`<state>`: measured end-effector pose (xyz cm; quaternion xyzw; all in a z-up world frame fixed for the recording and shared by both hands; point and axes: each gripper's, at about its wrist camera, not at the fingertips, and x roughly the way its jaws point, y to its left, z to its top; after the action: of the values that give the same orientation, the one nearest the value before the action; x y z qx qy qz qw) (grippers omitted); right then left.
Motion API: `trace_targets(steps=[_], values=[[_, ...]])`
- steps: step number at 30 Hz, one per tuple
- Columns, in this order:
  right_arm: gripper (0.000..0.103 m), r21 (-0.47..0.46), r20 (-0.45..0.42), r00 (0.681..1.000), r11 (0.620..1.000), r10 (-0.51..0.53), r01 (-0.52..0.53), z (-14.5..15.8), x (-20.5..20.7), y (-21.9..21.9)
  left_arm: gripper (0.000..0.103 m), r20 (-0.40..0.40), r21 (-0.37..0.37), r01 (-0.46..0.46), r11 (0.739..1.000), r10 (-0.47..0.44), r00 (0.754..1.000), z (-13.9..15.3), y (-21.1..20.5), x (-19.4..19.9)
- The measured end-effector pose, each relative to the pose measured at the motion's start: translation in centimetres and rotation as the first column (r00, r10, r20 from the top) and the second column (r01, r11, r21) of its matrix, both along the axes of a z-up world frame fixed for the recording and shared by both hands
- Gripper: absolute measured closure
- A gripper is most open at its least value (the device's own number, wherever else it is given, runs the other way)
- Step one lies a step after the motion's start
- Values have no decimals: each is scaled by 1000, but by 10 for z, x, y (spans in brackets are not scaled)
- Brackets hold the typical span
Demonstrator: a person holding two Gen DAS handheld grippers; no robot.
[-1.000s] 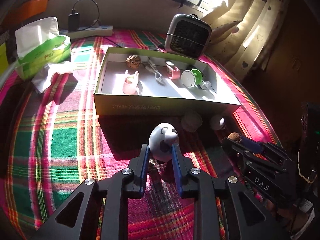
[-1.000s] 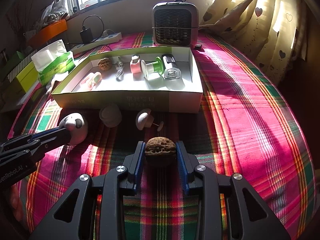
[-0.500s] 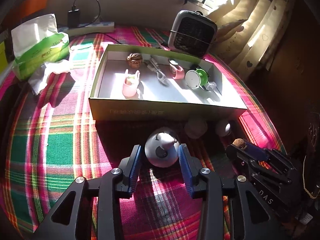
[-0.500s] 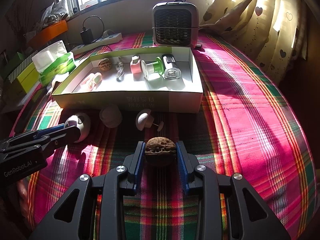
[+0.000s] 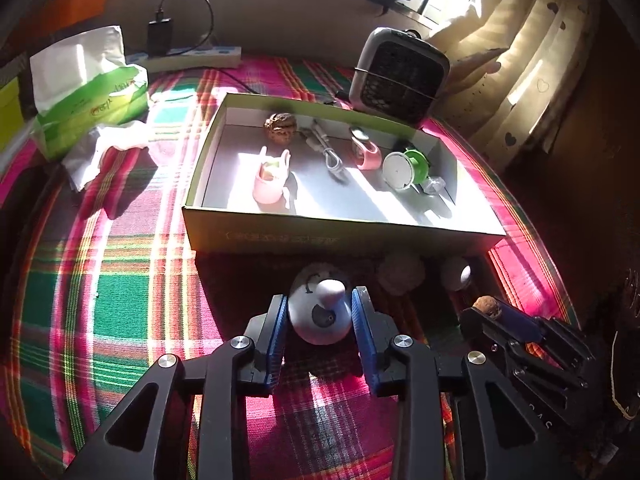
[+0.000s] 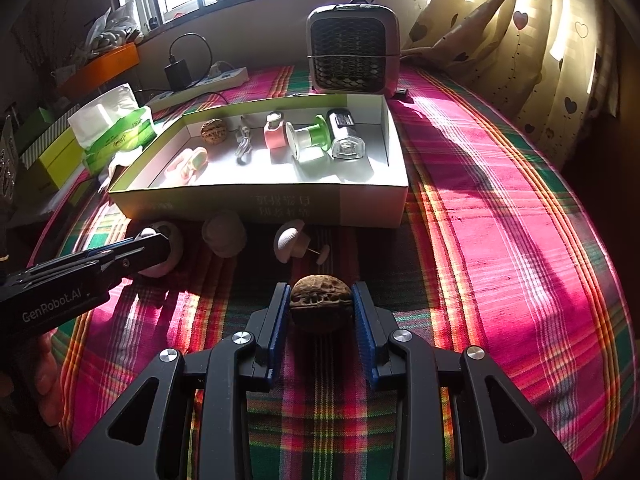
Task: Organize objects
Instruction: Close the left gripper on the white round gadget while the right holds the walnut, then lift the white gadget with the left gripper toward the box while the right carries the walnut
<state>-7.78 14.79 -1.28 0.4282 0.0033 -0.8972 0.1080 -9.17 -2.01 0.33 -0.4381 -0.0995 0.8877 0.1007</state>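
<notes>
My left gripper (image 5: 320, 300) stands over the plaid cloth just in front of the cardboard box (image 5: 340, 236). Its jaws are closing, and the blue pads touch both sides of a white round toy (image 5: 320, 312) that rests on the cloth. In the right wrist view the same left gripper (image 6: 156, 244) and the toy (image 6: 174, 240) are at the left. My right gripper (image 6: 320, 292) is shut on a brown walnut (image 6: 320, 308), held a little above the cloth. A white lumpy ball (image 6: 224, 234) and a white mushroom shape (image 6: 290, 240) lie by the box wall.
The box holds another walnut (image 5: 281, 125), a pink cup (image 5: 270, 182), a cable (image 5: 330, 152), a green and white spool (image 5: 404, 168) and more. Behind it stands a small heater (image 6: 352, 52). A tissue pack (image 5: 88, 88) lies at the left, a curtain at the right.
The left gripper let go of the toy's narrow knob, opened wide, then narrowed onto its round body; the toy now lies lower, on the cloth. The right gripper kept still with the walnut.
</notes>
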Motion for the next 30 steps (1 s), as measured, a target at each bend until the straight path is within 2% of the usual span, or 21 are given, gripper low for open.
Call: trace_targets(steps=[9,16,19,21,30], values=[[71,16,-3,1000,1000,-1,1,0,0,-1,79,-41,-72,26,997,-29,999,6,7,9],[71,30,-5,1000,1000,-2,2,1,0,-2,79,-53,-70,32,997,-36,998,7,4,12],[71,26,-11,1000,1000,-2,2,2,1,-2,79,-84,-103,22,994,-31,996,12,4,16],[71,21,-17,1000,1000,2,-2,3,2,-2,79,-86,-91,28,995,-36,996,14,3,17],[71,-12,-53,996,998,68,-69,11,1,-8,79,-103,-103,14,995,-24,994,22,3,21]])
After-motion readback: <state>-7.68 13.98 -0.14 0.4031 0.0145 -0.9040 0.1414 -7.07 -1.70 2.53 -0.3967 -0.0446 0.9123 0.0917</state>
